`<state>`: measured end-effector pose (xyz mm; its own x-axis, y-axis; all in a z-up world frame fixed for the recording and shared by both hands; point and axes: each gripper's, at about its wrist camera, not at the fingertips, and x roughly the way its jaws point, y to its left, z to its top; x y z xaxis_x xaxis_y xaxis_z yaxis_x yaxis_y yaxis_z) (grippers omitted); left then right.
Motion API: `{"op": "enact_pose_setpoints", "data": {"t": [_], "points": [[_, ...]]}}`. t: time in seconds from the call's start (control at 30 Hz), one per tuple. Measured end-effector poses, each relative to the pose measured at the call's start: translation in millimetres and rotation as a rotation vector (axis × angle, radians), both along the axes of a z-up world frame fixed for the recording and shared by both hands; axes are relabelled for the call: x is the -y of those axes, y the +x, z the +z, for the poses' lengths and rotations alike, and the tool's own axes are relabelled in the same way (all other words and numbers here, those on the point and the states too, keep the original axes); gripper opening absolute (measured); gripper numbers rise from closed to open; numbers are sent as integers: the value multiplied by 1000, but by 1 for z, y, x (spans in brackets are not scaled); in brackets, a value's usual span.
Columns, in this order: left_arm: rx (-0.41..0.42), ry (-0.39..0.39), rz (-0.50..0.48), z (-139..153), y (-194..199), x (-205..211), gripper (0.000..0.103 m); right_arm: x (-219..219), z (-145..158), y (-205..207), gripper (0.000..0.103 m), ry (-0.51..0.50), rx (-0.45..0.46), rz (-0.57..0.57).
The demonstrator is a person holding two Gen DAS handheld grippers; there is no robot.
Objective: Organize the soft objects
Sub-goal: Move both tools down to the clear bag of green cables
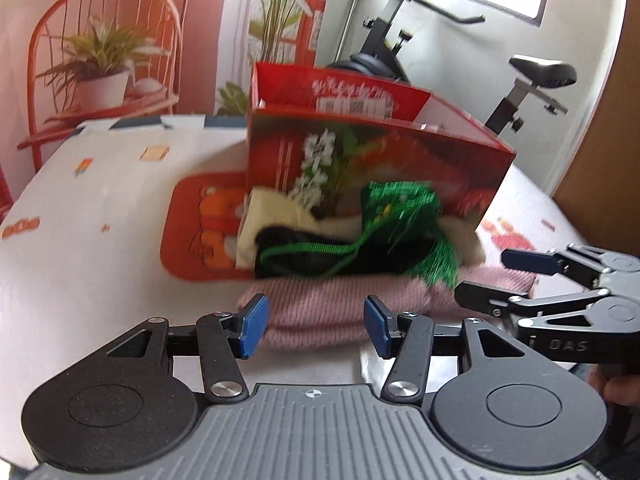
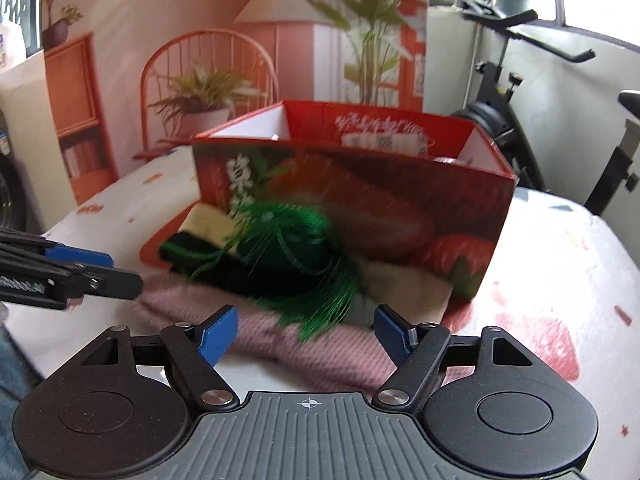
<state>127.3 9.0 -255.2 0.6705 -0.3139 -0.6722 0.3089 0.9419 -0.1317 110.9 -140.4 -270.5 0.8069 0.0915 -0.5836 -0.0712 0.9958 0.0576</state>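
Red box lettering too blurred to read; "DAS" on right gripper; both grippers' fingers spread, empty.

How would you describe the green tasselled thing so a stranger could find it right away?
Find the tall red box on the table. A heap of soft items lies against its front, on a folded pink knit. The green pouch sits on top, the only shiny green piece, with a fringe.

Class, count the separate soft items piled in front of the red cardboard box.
4: pink knitted cloth at the bottom, cream fabric and black fabric above, green mesh bag topmost. More may be hidden.
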Motion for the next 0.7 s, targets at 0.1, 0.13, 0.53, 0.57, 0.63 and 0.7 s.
{"op": "enact_pose_setpoints", "data": {"t": [0.1,0.13,0.53,0.57,0.63,0.7], "points": [[-18,-5,15,-9,-8,-2,56,-5,-5,-8,85,21,-27,10],[-28,-9,16,-11,-9,-3,56,-6,-8,-13,85,21,-35,15],[-40,28,31,-16,-14,0,63,-16,-31,-29,98,-81,-139,59],[-39,28,32,-17,-15,0,63,-16,-33,-28,98,-85,-148,65],[-34,29,34,-16,-16,-1,63,-17,-35,-27,100,-89,-165,77],[-32,27,40,-17,-17,-3,63,-18,-36,-28,101,-89,-172,81]]}}
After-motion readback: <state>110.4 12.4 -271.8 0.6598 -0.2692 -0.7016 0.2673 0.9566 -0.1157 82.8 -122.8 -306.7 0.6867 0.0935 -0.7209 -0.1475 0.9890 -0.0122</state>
